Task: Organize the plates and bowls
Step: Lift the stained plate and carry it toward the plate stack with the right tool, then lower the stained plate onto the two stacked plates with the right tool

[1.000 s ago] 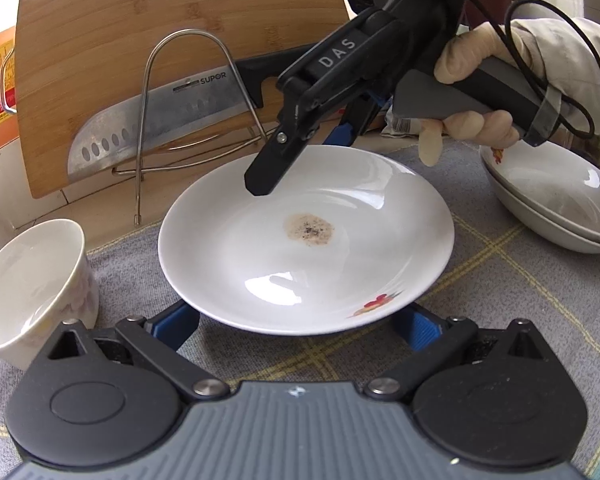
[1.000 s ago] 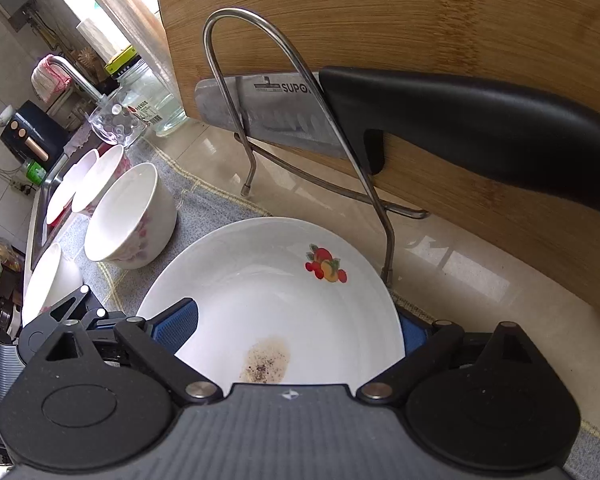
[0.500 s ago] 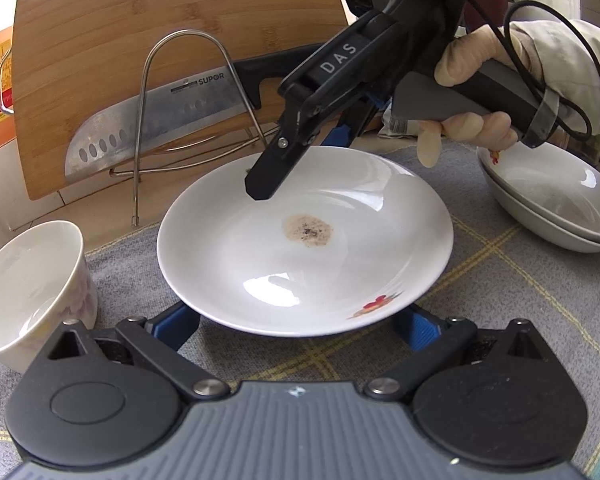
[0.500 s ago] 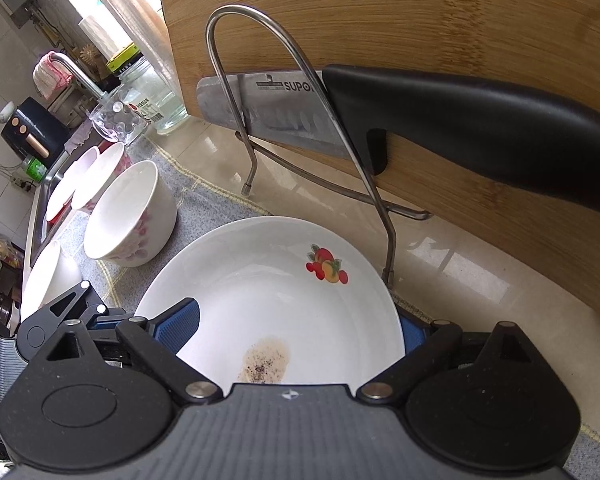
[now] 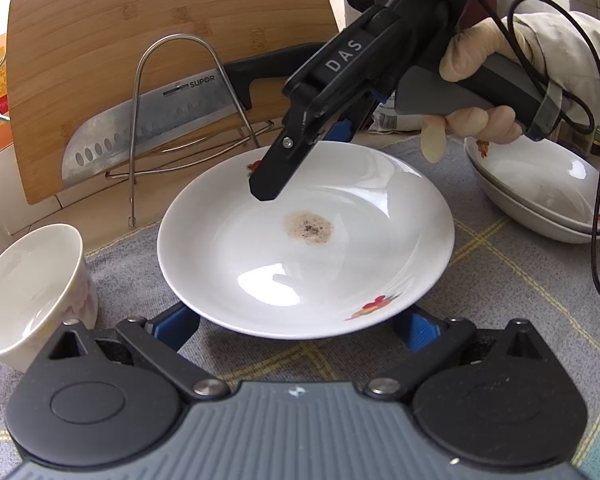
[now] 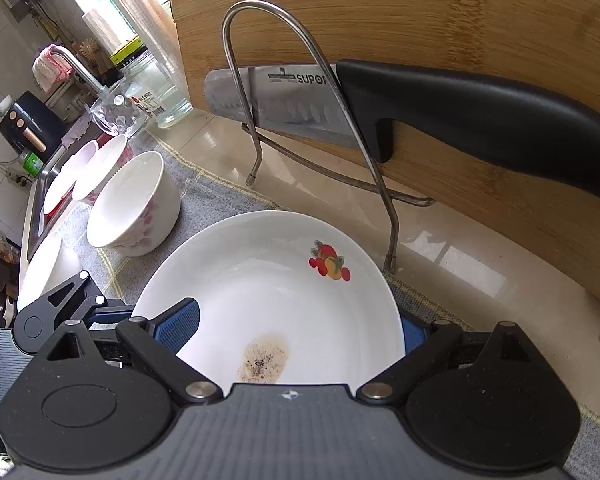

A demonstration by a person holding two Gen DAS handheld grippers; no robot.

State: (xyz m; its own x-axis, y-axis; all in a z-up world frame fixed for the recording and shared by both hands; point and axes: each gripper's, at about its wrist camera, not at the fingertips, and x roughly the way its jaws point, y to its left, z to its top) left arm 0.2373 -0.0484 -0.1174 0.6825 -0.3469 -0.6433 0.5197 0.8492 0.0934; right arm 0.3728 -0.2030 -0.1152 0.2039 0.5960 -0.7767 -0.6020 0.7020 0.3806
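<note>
A white plate (image 5: 306, 248) with a brown stain and fruit prints lies on the grey cloth; it also shows in the right wrist view (image 6: 276, 296). My left gripper (image 5: 296, 326) is open, its blue fingers under the plate's near rim on both sides. My right gripper (image 6: 296, 330) is open, straddling the plate's far rim; in the left wrist view its body (image 5: 340, 80) hangs over the plate. A white flowered bowl (image 5: 28, 288) stands to the left, also in the right wrist view (image 6: 134, 206).
A bamboo cutting board (image 5: 140, 40) and a cleaver (image 5: 148, 124) lean in a wire rack (image 5: 180, 80) behind the plate. Two stacked bowls (image 5: 540, 196) sit at the right. More bowls (image 6: 84, 168), a jar (image 6: 156, 88) and a sink lie beyond.
Almost nothing: the right gripper has shifted very slightly over the plate. Both grippers remain open around the plate.
</note>
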